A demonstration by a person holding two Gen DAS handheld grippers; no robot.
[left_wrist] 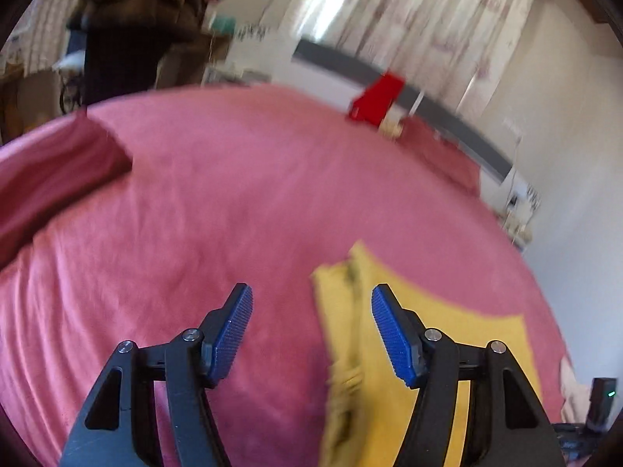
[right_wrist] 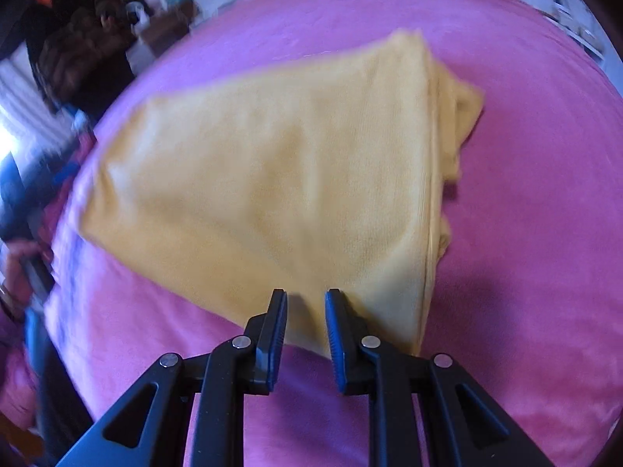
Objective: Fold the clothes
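While yellow garment lies folded on pink bedspread, left gripper gapes wide, empty; right gripper narrow, at garment's 6 o'clock edge, gripping nothing

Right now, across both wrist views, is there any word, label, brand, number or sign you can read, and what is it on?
None readable.
Folded yellow knit garment: no print or tag showing.
Pink bed cover: plain.
Red box at the far edge of the bed: any marking too blurred to read.

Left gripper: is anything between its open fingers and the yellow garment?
No. In the left wrist view the left gripper stands open over bare pink bedspread; the yellow garment lies beneath its right finger.
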